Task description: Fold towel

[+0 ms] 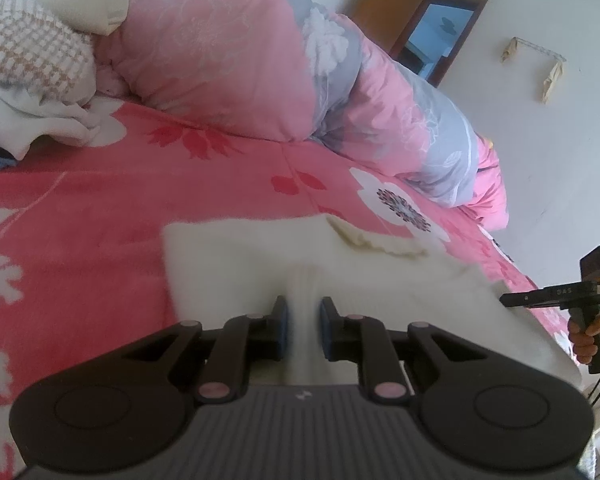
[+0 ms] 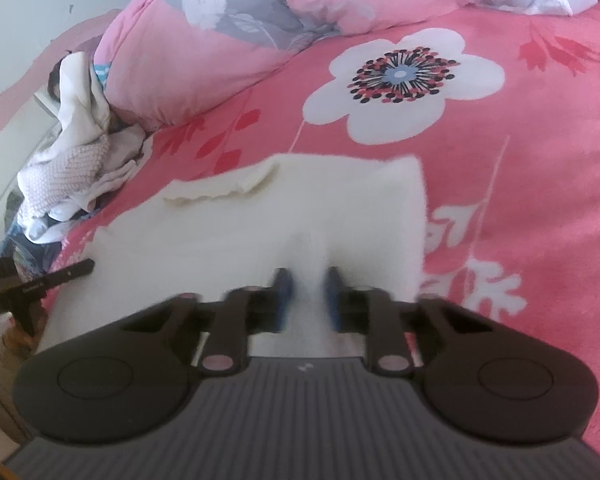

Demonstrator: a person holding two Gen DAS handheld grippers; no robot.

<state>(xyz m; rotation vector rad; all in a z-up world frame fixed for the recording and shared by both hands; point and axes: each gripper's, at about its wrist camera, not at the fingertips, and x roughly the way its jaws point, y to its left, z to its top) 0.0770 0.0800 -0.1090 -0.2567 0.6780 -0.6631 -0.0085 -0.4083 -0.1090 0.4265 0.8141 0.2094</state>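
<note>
A white fluffy towel [image 1: 240, 256] lies on the pink flowered bedsheet [image 1: 80, 200], with a folded-over flap at its far edge. My left gripper [image 1: 303, 308] is shut on a raised ridge of the towel at its near edge. The right wrist view shows the same towel [image 2: 340, 200], and my right gripper [image 2: 309, 280] pinches a ridge of it between its blue pads. The right gripper [image 1: 556, 296] also appears at the right edge of the left wrist view, held by a hand [image 1: 592, 332]. The left gripper [image 2: 40, 284] shows at the left of the right wrist view.
A rolled pink and grey quilt [image 1: 220, 60] lies along the far side of the bed. A heap of white and checked clothes [image 1: 32, 80] sits at the far left, seen as the clothes heap [image 2: 76, 160] in the right wrist view. A doorway [image 1: 432, 32] is beyond.
</note>
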